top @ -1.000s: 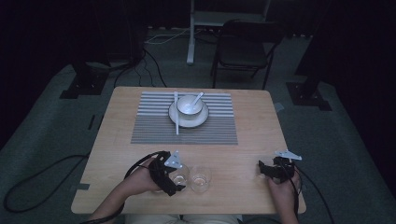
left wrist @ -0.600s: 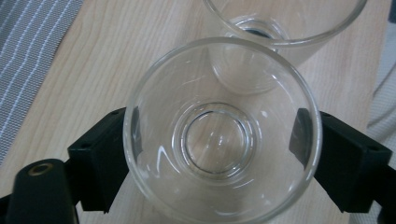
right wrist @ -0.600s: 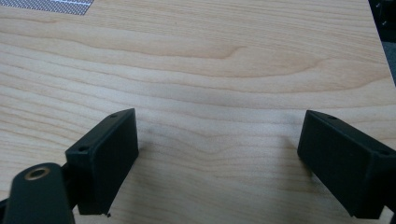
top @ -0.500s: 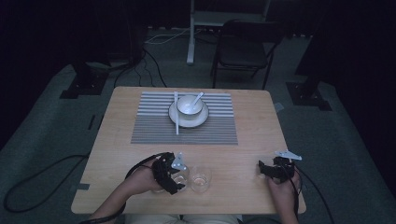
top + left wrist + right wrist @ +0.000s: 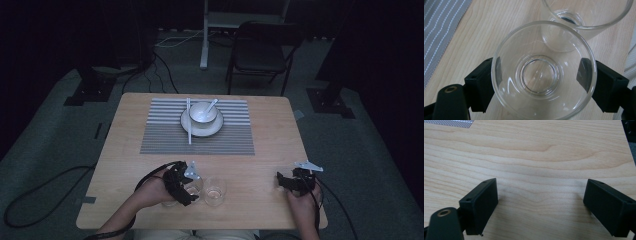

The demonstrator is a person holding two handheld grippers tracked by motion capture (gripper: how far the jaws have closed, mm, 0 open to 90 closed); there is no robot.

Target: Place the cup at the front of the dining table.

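Note:
Two clear empty glasses stand side by side near the table's front edge. My left gripper (image 5: 186,189) (image 5: 541,75) is shut on the nearer glass (image 5: 543,72) (image 5: 194,188); its jaws have just been closing, and both black pads (image 5: 482,82) press on the glass's sides. The second glass (image 5: 586,17) (image 5: 215,191) stands just beyond it, touching or nearly touching. At the front right, my right gripper (image 5: 281,181) (image 5: 541,202) rests low over bare wood, open, with nothing between its jaws.
Farther back lies a grey striped placemat (image 5: 165,135). On it sits a white plate (image 5: 192,131) carrying a bowl (image 5: 202,112) with a spoon, and a pale stick (image 5: 189,120) lies across the plate. A dark chair (image 5: 260,55) stands behind the table.
The left jaws have closed in on the nearer glass. Neither hand has shifted, and the right gripper looks the same.

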